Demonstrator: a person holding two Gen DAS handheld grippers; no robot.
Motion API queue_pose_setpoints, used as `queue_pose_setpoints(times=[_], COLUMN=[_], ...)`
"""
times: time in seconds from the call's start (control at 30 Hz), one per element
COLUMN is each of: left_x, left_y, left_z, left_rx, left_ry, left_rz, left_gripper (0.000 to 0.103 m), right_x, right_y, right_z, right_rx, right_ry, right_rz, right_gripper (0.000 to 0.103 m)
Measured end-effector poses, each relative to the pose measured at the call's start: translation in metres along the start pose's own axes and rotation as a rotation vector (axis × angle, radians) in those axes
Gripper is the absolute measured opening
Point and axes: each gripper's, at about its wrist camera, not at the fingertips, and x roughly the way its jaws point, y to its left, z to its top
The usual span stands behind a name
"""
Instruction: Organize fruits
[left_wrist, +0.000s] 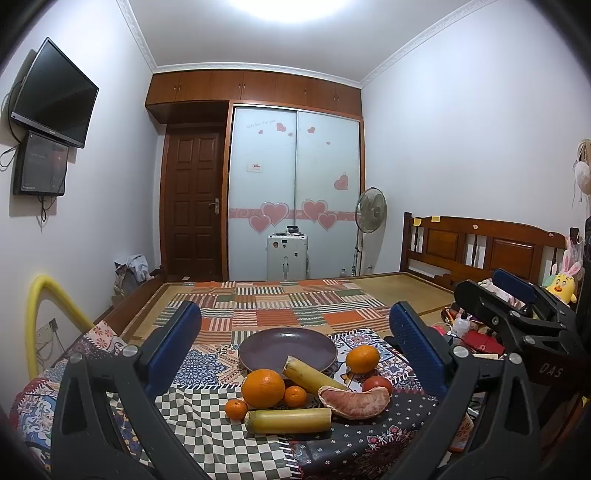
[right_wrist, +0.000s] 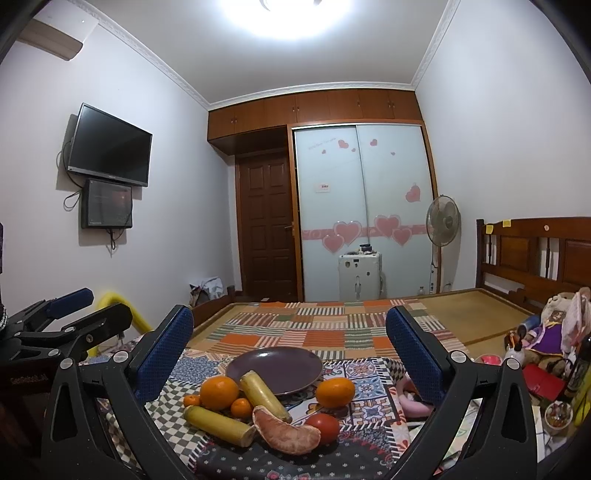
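Fruit heap on patchwork cloth over bed: large orange (left_wrist: 263, 387), two yellow cane-like sticks, peeled pink pomelo segment (left_wrist: 354, 401), red tomato (right_wrist: 322, 427). Empty round purple plate (left_wrist: 287, 348) just behind. Left hand-held gripper (left_wrist: 295, 350) and right hand-held gripper (right_wrist: 290, 349) both spread wide, empty.

The left gripper (left_wrist: 295, 347) hovers level, jaws spread wide — nothing between them. The right gripper (right_wrist: 290, 350) does likewise, just beside it.
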Motion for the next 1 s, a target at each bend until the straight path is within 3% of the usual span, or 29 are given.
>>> queue_pose_setpoints(times=[1.0], left_x=[0.0026], left_y=[0.0022], left_z=[-0.0001], left_rx=[-0.015], left_ry=[-0.001], left_rz=[0.007], left_gripper=[0.103], right_x=[0.0028], right_y=[0.0027], right_z=[-0.0023], right_rx=[0.001], right_ry=[-0.002], right_rz=[0.008], right_gripper=[0.103])
